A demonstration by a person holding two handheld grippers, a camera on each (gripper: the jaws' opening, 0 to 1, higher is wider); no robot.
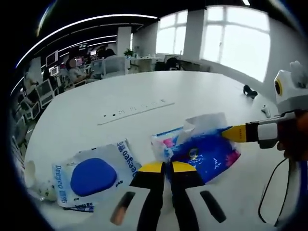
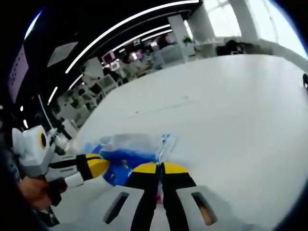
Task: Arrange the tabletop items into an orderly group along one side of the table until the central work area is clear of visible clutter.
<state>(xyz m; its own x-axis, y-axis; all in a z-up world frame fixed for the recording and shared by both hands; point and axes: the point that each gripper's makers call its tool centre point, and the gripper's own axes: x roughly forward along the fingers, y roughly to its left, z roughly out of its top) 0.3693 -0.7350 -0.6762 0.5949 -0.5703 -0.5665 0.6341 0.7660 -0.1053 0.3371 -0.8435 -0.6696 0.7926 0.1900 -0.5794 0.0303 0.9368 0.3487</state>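
A blue and white plastic bag [image 1: 204, 151] with pink print lies crumpled on the white table [image 1: 144, 91]. My left gripper [image 1: 166, 167] is shut, its yellow tips pinching the bag's near edge. From the right, my right gripper [image 1: 230, 133] comes in and its yellow tips are shut on the bag's upper right corner. In the right gripper view the bag [image 2: 129, 148] sits just ahead of my right gripper [image 2: 161, 168], whose jaws are closed on its edge, and the left gripper [image 2: 96, 167] holds it from the left.
A white tissue pack [image 1: 91, 175] with a blue oval lies left of the bag, with crumpled wrapping [image 1: 41, 188] beside it. A socket strip [image 1: 134, 110] runs across the table. A small black object [image 1: 249, 90] sits far right. A black cable [image 1: 272, 195] hangs near the right gripper. People sit at desks beyond.
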